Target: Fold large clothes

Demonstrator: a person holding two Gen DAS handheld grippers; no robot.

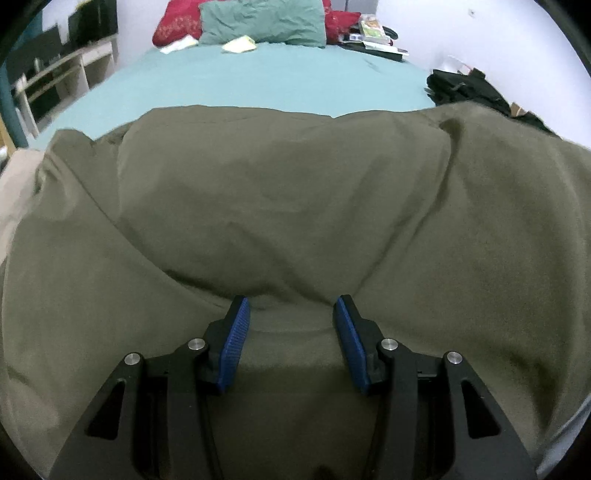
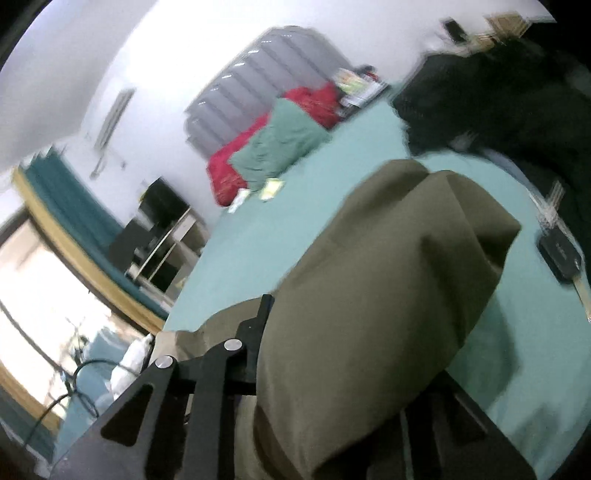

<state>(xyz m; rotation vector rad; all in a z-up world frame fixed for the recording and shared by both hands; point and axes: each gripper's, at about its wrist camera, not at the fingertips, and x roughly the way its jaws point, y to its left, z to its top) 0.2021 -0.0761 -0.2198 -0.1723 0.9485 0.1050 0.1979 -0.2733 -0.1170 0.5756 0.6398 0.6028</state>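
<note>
garment: your olive-green garment (image 1: pixel 295 206) is spread over the near part of the bed (image 1: pixel 258 85), running left to right across the left view, so that's its long axis as far as I can tell. The teal sheet shows beyond its far edge.

left tongs: your left tongs (image 1: pixel 291 332) sit low over the near middle of the cloth, jaws roughly half apart. The blue pads (image 1: pixel 236 343) have fabric lying between them but aren't pinching it. Whether the tips touch the cloth, can't tell.

right tongs: your right tongs (image 2: pixel 325 332) are mostly buried under a thick bundle of the same olive cloth (image 2: pixel 388 295). Only the left finger pokes out. Jaws look narrow and clamped on that bundle, which hangs lifted clear of the sheet. The view is blurry and tilted.

key relation: the free cloth lies straight ahead of and under the left tongs, stretching away toward the pillows (image 1: pixel 262 22). The right hand has the end that's up, so the left is the nearer one to the flat part.

next, my guess: left pins or grabs the near edge while right carries its bundle across.

watch out: black clothes (image 2: pixel 498 92) and a key (image 2: pixel 561 254) sit off to the right on the bed, near the raised bundle's path.
</note>
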